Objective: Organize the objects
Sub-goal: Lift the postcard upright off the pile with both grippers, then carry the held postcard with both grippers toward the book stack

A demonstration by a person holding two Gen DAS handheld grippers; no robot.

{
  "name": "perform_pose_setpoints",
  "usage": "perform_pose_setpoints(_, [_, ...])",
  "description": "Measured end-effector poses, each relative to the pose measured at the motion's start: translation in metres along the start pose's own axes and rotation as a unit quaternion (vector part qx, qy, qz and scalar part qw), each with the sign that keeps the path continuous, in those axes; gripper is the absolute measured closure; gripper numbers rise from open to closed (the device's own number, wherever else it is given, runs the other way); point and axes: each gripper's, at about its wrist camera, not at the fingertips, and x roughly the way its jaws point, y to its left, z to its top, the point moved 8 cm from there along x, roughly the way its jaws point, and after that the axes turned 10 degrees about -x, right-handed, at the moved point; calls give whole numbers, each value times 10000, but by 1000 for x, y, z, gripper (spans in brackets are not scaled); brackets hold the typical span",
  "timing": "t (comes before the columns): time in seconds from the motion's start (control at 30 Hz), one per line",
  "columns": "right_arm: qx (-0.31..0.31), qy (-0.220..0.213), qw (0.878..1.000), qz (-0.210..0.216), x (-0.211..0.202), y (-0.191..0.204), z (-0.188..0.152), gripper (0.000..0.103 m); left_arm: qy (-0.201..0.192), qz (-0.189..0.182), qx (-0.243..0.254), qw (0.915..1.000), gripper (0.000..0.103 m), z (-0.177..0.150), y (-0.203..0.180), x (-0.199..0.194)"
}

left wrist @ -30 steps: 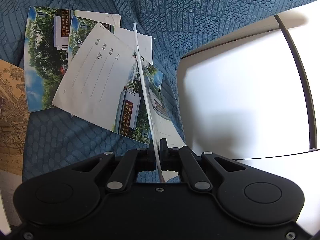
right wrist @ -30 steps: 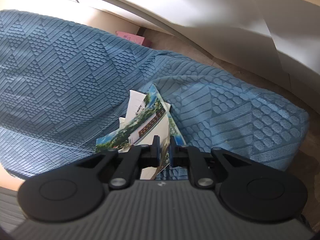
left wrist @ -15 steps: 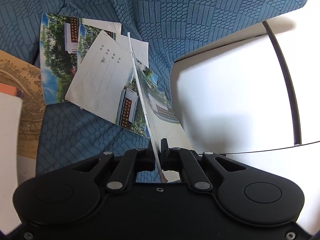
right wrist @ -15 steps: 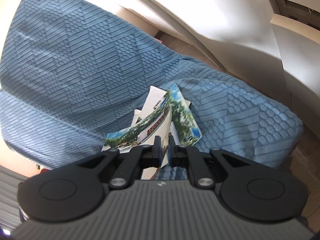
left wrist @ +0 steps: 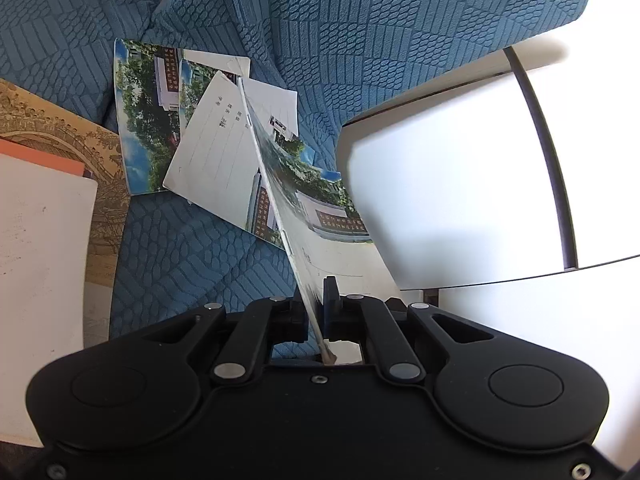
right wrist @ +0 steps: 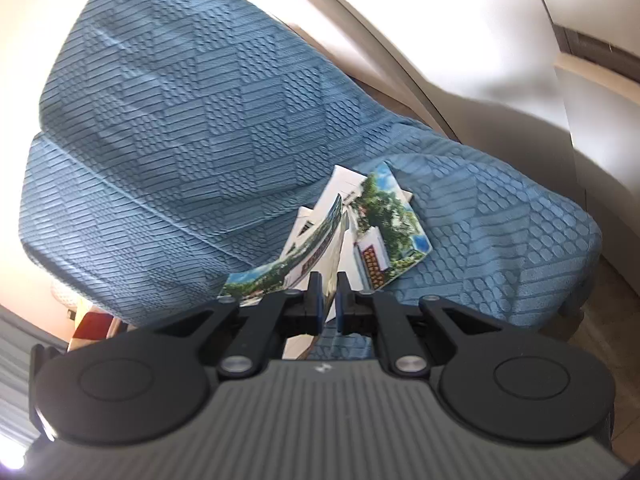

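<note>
Left hand-held gripper sits at lower centre of its view, angled downward over the blue quilted cover, jaws clenched on the near edge of a postcard. The card stands on edge, tilted, its photo side facing right in the frame and running up toward the loose postcards lying overlapped on the cover at centre left. A brown illustrated sheet and a white board lie at the left edge; a white panel fills the right. Right hand-held gripper also points downward, pads nearly together and pinching a second postcard, which curves up and away. More cards rest on the cover just beyond it.
</note>
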Motion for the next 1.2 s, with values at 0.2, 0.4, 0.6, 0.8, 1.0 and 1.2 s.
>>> perform_pose_setpoints(0.2, [-114, -165, 9997, 114, -17, 29, 6, 95, -98, -124, 145, 9998, 98, 4, -17, -33])
perform_pose_setpoints(0.4, [-283, -394, 9985, 242, -34, 63, 9, 95, -197, -145, 334, 9991, 98, 7, -31, -70])
perform_pose_setpoints(0.6, [-354, -441, 9975, 420, -46, 93, 8, 95, -370, -205, 397, 9983, 98, 12, -37, -106])
perform_pose_setpoints(0.8, [-618, -444, 9954, 578, -49, 126, 6, 95, -549, -215, 452, 9972, 97, 14, -33, -138])
perform_pose_setpoints(1.0, [-830, -356, 9935, 699, -46, 155, -4, 95, -692, -270, 358, 9966, 97, 23, -17, -168])
perform_pose_setpoints(1.2, [-1025, -182, 9919, 735, -36, 176, -24, 95, -802, -229, 346, 9959, 96, 29, 6, -193])
